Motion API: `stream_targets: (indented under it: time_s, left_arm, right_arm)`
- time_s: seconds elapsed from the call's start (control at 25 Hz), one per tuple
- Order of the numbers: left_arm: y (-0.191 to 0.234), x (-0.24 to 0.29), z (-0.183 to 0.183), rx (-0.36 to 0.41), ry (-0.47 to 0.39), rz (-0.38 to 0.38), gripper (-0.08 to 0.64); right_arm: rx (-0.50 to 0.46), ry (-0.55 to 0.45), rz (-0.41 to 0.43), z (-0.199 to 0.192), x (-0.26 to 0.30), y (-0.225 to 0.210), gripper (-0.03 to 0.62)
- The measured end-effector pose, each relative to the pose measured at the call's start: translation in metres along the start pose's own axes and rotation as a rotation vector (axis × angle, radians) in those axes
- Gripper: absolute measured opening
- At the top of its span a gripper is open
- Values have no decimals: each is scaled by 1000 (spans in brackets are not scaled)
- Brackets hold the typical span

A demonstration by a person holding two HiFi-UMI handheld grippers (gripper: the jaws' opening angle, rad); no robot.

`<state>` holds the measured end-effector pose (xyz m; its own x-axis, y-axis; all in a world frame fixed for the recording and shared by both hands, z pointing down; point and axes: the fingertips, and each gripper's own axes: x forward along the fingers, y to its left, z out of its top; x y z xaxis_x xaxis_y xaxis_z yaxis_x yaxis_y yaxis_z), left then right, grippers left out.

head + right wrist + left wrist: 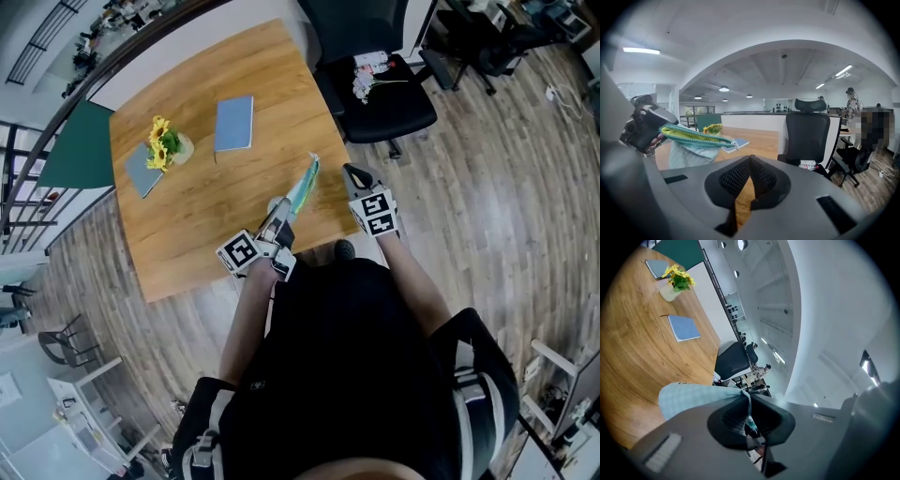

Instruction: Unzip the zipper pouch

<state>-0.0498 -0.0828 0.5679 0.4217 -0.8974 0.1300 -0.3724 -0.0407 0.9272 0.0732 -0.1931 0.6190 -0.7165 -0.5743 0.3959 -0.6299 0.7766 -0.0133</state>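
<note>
Here, zipper pouch (302, 190) open, yellow lining (690, 135)

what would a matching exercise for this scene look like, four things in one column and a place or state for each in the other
Things:
1. zipper pouch
2. right tool
3. blue notebook
4. yellow flowers

Place or state:
A. lying flat by itself on the wooden table
B. clamped at one end in the left tool
C. shut on nothing, apart from the pouch
D. standing in a small vase near the table's far left corner

Pairs: 1-B, 2-C, 3-A, 4-D
</note>
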Motion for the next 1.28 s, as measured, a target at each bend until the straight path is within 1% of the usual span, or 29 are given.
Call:
stream_targets:
  time_s: [0.08, 0.24, 0.4, 0.52, 0.6, 0.88, 1.0, 1.28]
  left_arm:
    - [3, -2, 9, 0, -9, 4, 11]
    - [8, -8, 28, -3, -16, -6, 11]
    - [17, -13, 44, 2, 3, 2, 11]
    - [16, -16, 56, -14, 24, -19, 11]
    - [21, -19, 66, -9, 29, -18, 11]
    - [32, -23, 91, -13, 33, -32, 11]
    - [31, -25, 99, -30, 26, -61, 11]
    - [44, -34, 110, -31, 20, -35, 11]
  right_arm:
    - [-1, 10, -3, 2, 1, 3, 2]
    - [12, -10, -30, 4, 6, 9, 2]
    - [29, -14, -50, 6, 9, 18, 2]
    - [32, -9, -61, 10, 13, 30, 2]
    - [28, -8, -67, 15, 16, 37, 2]
    - [21, 24, -91, 19, 22, 48, 2]
    - [16, 30, -97, 20, 25, 52, 2]
    - [13, 39, -99, 20, 29, 60, 2]
